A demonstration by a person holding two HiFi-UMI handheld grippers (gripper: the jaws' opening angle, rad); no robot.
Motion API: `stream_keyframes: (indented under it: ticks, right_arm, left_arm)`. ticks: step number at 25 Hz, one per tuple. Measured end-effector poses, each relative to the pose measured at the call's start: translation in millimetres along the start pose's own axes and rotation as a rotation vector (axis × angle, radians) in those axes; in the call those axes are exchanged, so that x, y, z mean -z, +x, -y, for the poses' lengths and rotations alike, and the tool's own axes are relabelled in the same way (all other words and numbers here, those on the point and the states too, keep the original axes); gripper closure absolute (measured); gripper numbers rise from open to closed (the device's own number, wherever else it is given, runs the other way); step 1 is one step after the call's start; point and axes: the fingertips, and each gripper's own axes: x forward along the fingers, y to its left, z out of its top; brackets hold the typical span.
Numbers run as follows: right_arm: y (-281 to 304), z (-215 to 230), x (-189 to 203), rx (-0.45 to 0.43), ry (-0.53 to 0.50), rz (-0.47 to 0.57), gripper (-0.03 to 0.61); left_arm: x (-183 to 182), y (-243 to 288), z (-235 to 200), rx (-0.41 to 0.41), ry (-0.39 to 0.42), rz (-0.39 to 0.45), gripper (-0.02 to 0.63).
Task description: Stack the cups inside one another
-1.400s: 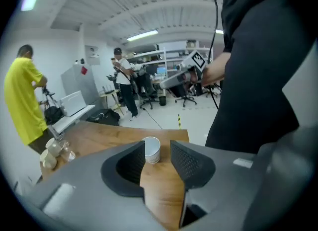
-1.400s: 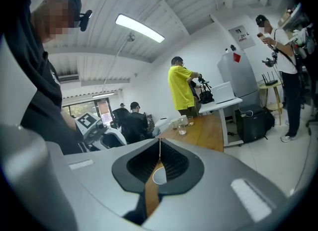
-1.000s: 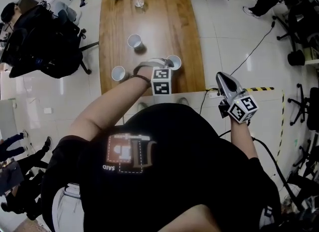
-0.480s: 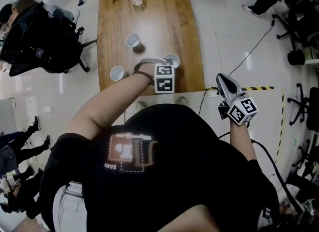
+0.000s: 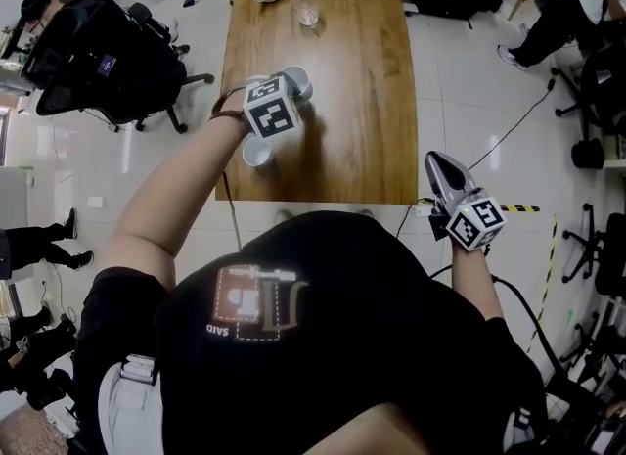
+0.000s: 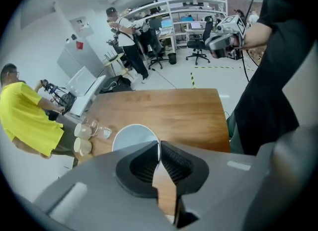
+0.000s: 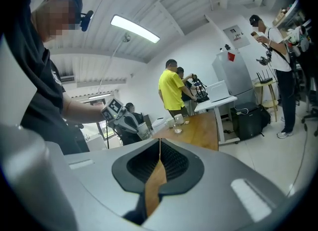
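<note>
"Checking progress: your left gripper [image 6: 159, 149] is pinched on the white cup [image 6: 130, 136] at its rim, held above the table [image 5: 342, 101]."

"And your right gripper [image 7: 159, 151]?"

"Jaws together, nothing between them, off the table's near edge. Nothing looks nested yet. A second cup [image 5: 256, 152] waits by the left edge. All stacking is left, I judge."

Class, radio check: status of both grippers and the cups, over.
Left gripper shut on white cup by the rim, above the table. Right gripper shut, empty. Far cup and near cup stand apart, unstacked. Nothing in the way.
</note>
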Motion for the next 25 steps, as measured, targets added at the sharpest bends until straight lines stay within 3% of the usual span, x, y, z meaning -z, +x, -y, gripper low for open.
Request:
stream_keyframes:
  ticks: [6,10,13,15,18,22,25]
  right_arm:
    - [4.6,-6.9,-1.0,0.022,-0.007,-0.031,0.558]
    - [5.2,-5.6,3.4,0.038,-0.006,-0.048,0.558]
    - [4.4,-0.8,5.4,0.044,-0.007,-0.055,0.558]
    - [6.5,0.5,3.7,0.041,-0.014,-0.057,0.558]
    - [15.7,-8.0,-10.2,0.014,-0.027,-0.034,0.558]
    - [34.9,-33.5,-43.2,-0.063,-0.072,0.01,0.558]
    - [49.9,-54.2,-57.3,-0.125,-0.119,0.025,0.558]
  left_arm:
    - [34.3,30.4,-13.8,0.03,-0.036,-0.057,0.595]
    - [43.5,57.8,-15.3,0.023,0.003,-0.089,0.586]
    - [42.0,68.7,-18.4,0.011,0.002,-0.089,0.492]
    - [36.5,60.5,-26.6,-0.027,-0.019,-0.053,0.481]
    - [24.1,6.0,-42.9,-0.123,-0.149,0.123,0.485]
    - [21.5,-109.7,-33.3,-0.136,-0.471,0.585,0.524]
    - [48.2,-165.1,-7.6,-0.159,-0.648,0.879,0.563]
